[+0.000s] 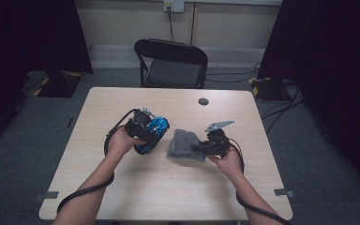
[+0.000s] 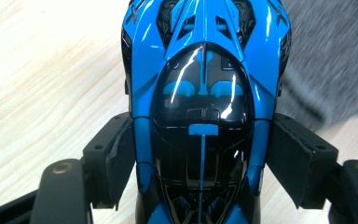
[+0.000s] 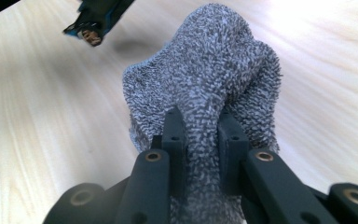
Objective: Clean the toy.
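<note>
**Toy car in my left grip, grey cloth in my right**

From the high view I have both tools over the middle of the wooden table [image 1: 122, 197]. My left gripper [image 1: 146, 131] is clamped on the blue toy car [image 1: 155, 129], which sits just left of the table's centre. In the left gripper view the car [image 2: 200, 93] runs straight up between the two black jaws toward twelve o'clock, and the pads [image 2: 121, 158] press on its sides at about nine and three o'clock, around the dark glossy canopy. The jaws stand fairly wide because the car body fills the gap between them.

My right gripper [image 1: 206, 145] is pinched tight on the grey cloth [image 1: 185, 145], which lies just right of centre, at about three o'clock from the car and close beside it. In the right gripper view the cloth [image 3: 209, 84] bunches up from between the jaws toward twelve o'clock, its nubbly pile squeezed into a narrow fold where the fingertips [image 3: 175, 130] bite it. The far end of the car shows at about eleven o'clock in that view, near the cloth.

In the left gripper view the cloth [image 2: 335, 56] lies at about two o'clock, just beside the car's far end; I cannot tell if they touch.

Beyond the table, at twelve o'clock, stands a black folding chair [image 1: 171, 63].
</note>
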